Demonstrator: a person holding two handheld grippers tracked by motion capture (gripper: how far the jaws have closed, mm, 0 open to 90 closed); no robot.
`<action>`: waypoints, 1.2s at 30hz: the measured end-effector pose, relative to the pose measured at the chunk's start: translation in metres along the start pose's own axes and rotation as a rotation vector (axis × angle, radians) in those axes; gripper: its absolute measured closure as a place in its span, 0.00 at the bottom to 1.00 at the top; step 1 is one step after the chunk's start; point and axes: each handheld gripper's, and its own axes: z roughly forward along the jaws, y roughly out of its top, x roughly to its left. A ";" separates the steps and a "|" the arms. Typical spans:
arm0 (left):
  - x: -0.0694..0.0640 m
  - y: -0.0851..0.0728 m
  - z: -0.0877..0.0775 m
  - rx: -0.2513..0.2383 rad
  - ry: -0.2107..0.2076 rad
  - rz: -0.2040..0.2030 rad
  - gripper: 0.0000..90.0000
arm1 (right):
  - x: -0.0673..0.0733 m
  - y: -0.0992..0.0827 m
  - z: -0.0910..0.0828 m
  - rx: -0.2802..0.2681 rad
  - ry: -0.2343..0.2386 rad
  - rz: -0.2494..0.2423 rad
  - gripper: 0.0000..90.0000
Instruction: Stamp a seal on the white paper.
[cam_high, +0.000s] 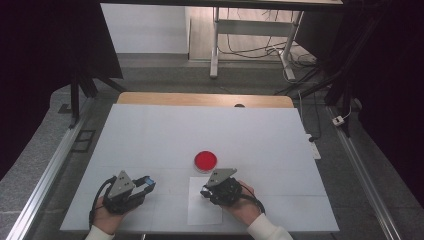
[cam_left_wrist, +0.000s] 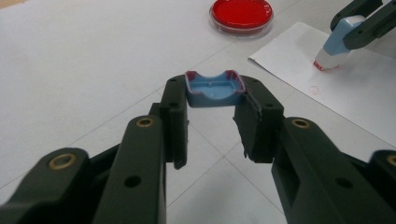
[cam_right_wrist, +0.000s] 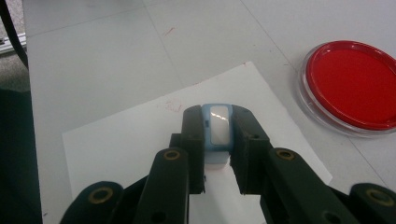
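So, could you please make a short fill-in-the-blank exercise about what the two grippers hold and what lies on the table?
1. The left gripper is shut on a small blue ____, its hollow side facing the camera.
2. The right gripper is shut on a blue stamp, which it holds over a white sheet of ____.
3. The round dish beyond the sheet is filled with ____ ink.
4. A faint mark on the sheet is ____ in colour.

Missing words: cap; paper; red; red

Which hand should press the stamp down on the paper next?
Probably the right: its tongs grip the blue stamp over the paper, near a faint red mark. The left tongs only hold the cap.
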 end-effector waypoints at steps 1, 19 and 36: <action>0.000 0.000 0.000 0.000 0.000 0.000 0.73 | 0.000 0.000 0.000 0.004 -0.002 -0.002 0.84; 0.001 0.000 0.000 0.001 0.001 -0.002 0.73 | 0.003 0.005 0.000 0.044 -0.015 -0.005 0.84; 0.000 0.000 0.000 0.001 0.001 -0.002 0.73 | 0.000 0.006 0.001 0.053 -0.002 0.010 0.84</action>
